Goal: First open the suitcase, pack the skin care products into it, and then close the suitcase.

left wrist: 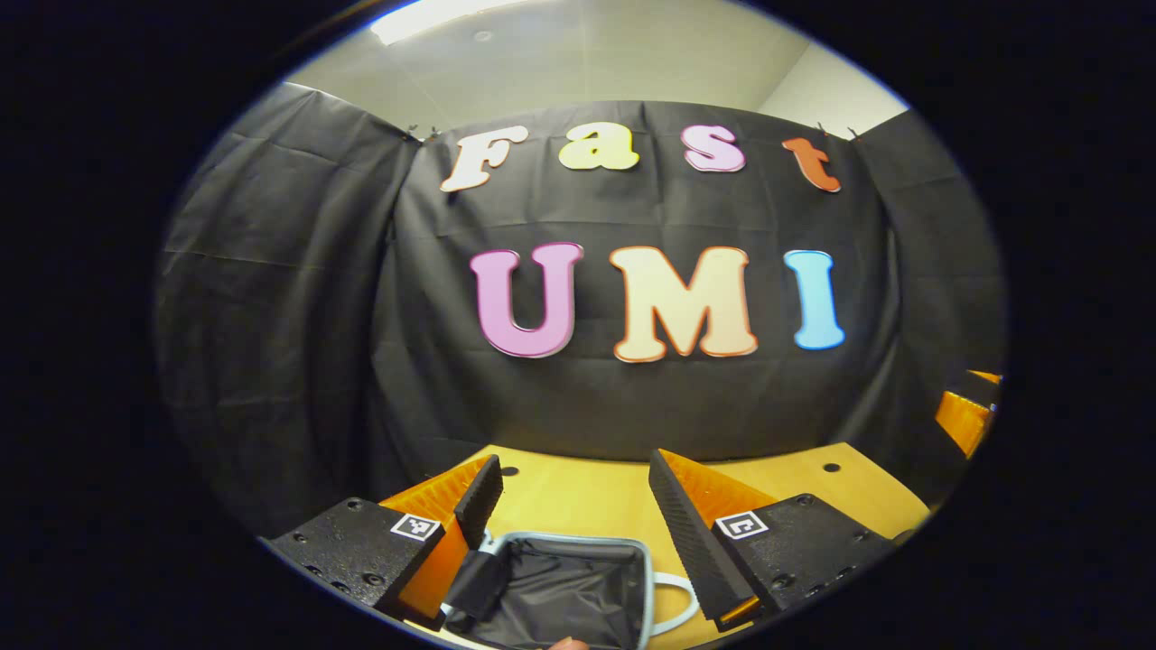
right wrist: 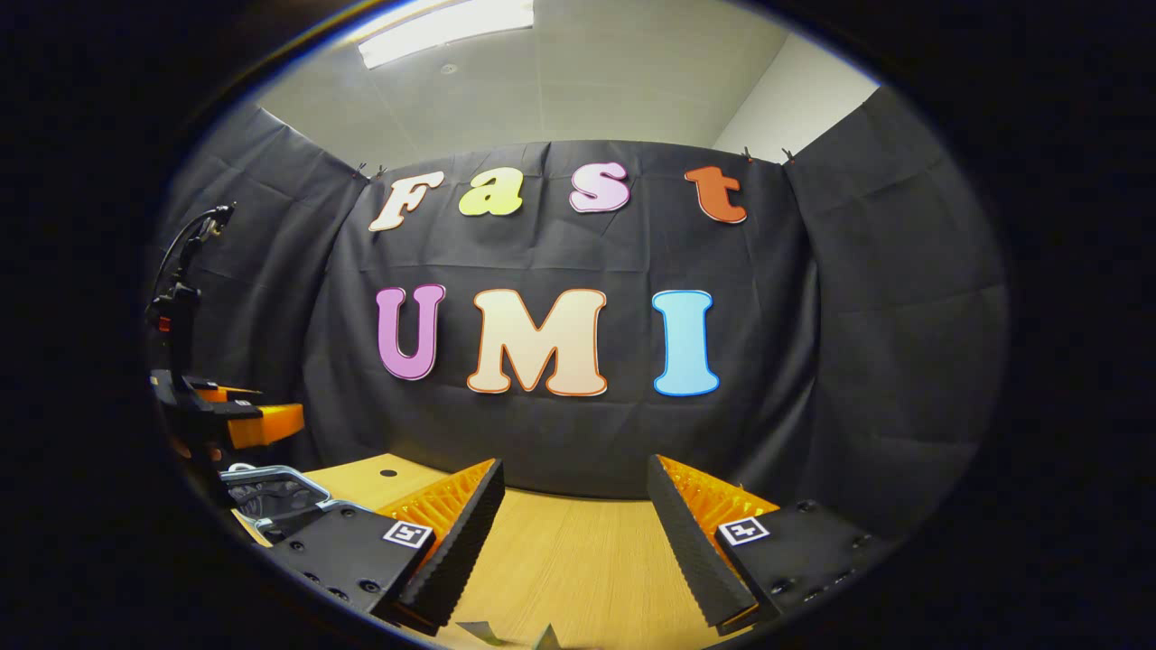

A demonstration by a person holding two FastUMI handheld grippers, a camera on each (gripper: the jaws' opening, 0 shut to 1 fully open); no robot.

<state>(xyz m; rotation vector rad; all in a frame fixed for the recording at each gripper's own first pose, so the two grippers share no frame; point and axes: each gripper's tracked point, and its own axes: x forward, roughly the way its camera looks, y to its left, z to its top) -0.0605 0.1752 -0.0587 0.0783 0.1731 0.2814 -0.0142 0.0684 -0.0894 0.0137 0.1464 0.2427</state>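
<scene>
Hovering above the light wooden desk (left wrist: 578, 492), the left gripper (left wrist: 578, 506) has its fingers spread wide apart, nothing between them. Just below and between them in the left gripper view sits the small open suitcase with a pale grey rim and black fabric lining (left wrist: 564, 587), lid up, interior looking dark and without visible contents. A white loop handle (left wrist: 677, 605) sticks out at its right side. The left finger (left wrist: 479, 501) overlaps the suitcase's near-left corner in the picture; contact cannot be told. At the far right edge of that view the other gripper's orange body (left wrist: 964, 417) shows, well apart.

In the right gripper view the right gripper (right wrist: 573, 519) also has its fingers wide apart, empty, above bare desk (right wrist: 578, 551). At the far left of this view part of the suitcase (right wrist: 271, 492) appears, grey rim and dark inside, just behind the right gripper's left finger block. Above it hangs the left gripper (right wrist: 239, 420), seen from the side, with a black cable (right wrist: 181, 262) rising from it. Two small greyish pointed shapes (right wrist: 515, 636) poke up at the bottom edge, too cut off to identify. Round dark holes (right wrist: 388, 472) dot the desk near the black cloth wall (right wrist: 858, 361). Skin care products cannot be made out.
</scene>
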